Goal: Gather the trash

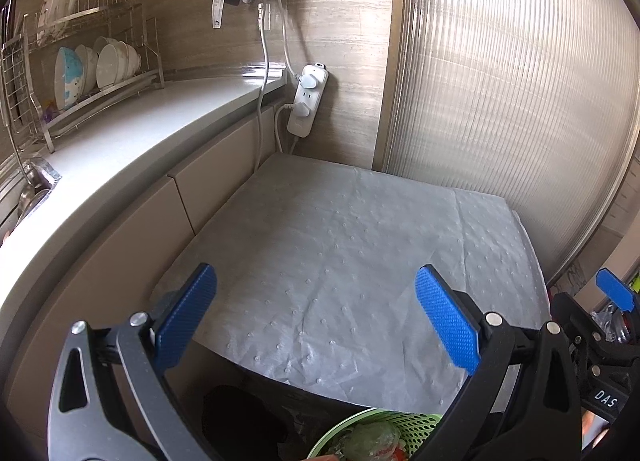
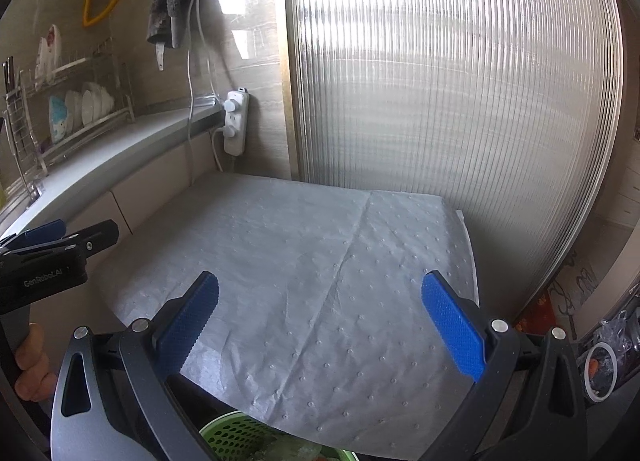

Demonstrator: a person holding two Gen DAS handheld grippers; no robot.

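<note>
Left tool: your left tool [image 1: 316,317] hangs spread wide over the grey dimpled mat [image 1: 340,245], nothing between its blue pads [image 1: 446,317]
Right tool: your right tool [image 2: 320,321] is likewise spread wide and empty, over the same mat [image 2: 320,261]
Trash: crumpled greenish wrapping with a red bit [image 1: 370,441] lies in the green perforated basket [image 1: 396,419], below and behind both tools at the mat's near edge; in the right wrist view the basket [image 2: 236,437] sits under the tool's left finger
Surface: the mat-covered surface shows bare
Surroundings: white power strip [image 1: 307,101] on the wall, dish rack [image 1: 80,73] on the upper counter, ribbed translucent panel [image 1: 500,101] behind
</note>
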